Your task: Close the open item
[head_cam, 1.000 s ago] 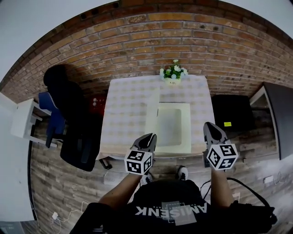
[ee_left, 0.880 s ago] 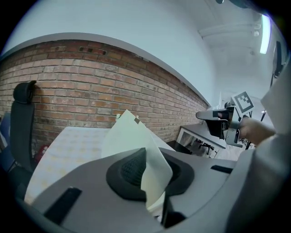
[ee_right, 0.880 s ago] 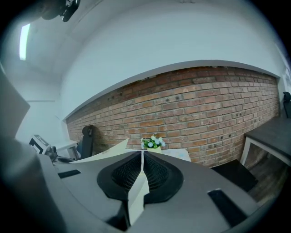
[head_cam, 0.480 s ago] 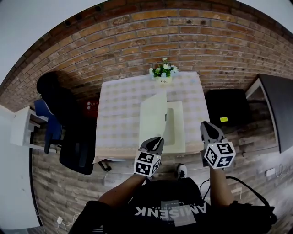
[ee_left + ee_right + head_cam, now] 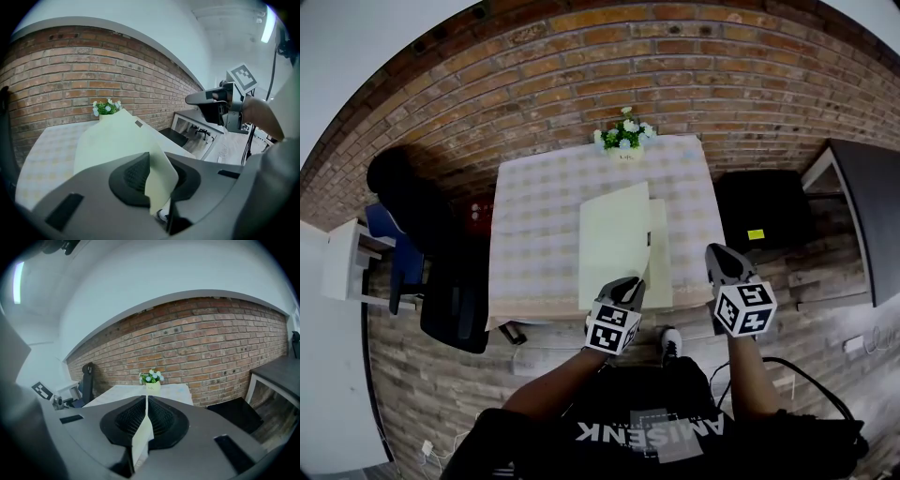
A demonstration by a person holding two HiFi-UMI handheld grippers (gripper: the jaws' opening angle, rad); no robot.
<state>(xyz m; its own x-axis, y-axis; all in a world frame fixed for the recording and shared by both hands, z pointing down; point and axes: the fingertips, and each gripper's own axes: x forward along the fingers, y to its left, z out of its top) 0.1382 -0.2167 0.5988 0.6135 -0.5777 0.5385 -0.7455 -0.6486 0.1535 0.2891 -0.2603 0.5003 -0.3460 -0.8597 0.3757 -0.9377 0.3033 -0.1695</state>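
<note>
Cream folder (image 5: 662, 258), long axis toward brick wall (image 5: 581, 84), cover (image 5: 614, 246) tilted; left gripper (image 5: 630, 284) grips cover, right gripper (image 5: 715, 253) grips pale sheet (image 5: 142, 439).

Cream folder (image 5: 614, 246) part-closed, left tongs (image 5: 632, 284) at its corner

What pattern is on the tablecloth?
Pale beige-and-white checks cover the tablecloth; the head view shows it best.

A red brick wall (image 5: 609, 56) ran behind a table (image 5: 534, 216) covered in a checked cloth, with a pot of white flowers (image 5: 623, 136) at its far edge. On the wood-plank floor (image 5: 422, 375) a black office chair (image 5: 441, 281) stood left of the table and a dark desk (image 5: 867, 216) stood to its right.
</note>
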